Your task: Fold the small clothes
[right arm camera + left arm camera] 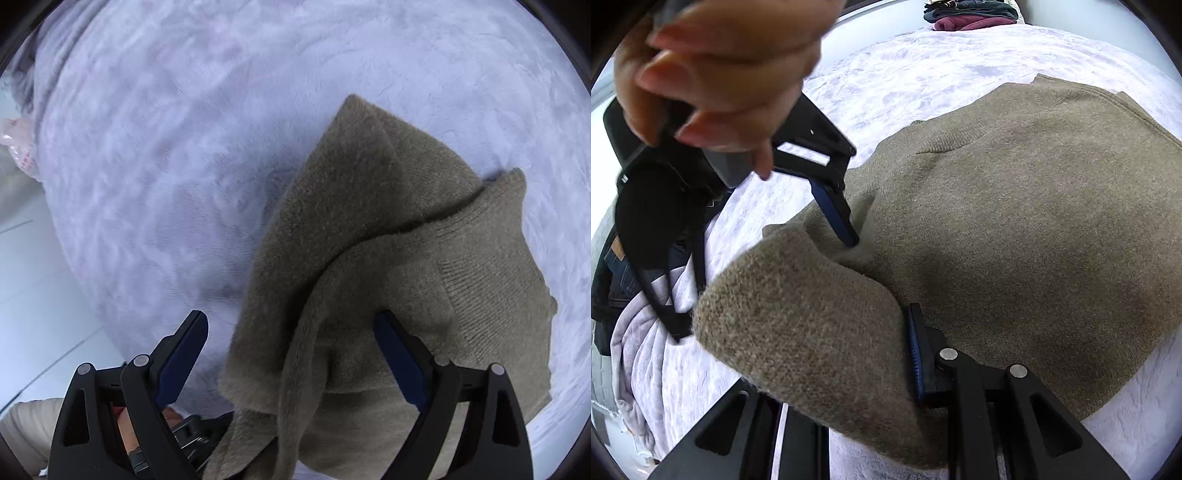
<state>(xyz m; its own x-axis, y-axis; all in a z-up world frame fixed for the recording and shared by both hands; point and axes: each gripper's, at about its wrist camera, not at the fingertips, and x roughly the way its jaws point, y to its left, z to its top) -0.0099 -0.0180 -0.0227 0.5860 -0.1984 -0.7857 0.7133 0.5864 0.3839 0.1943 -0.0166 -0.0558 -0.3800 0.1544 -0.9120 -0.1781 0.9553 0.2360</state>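
Observation:
An olive-brown knit sweater (1015, 221) lies on a pale lilac blanket (905, 74). My left gripper (871, 354) is shut on a lifted fold of the sweater (798, 317); only its right finger (918, 354) shows, the other is hidden by the cloth. My right gripper (849, 236) is in the left wrist view, held by a hand (720, 70), its tip touching the sweater near the fold. In the right wrist view the right gripper (291, 325) is open, its fingers (399, 354) apart over the sweater's (388, 258) raised fold.
A pile of dark and maroon clothes (971, 14) sits at the far edge of the bed. Jeans (617, 266) lie at the left, off the blanket. A pale floor (33, 288) shows past the bed edge in the right wrist view.

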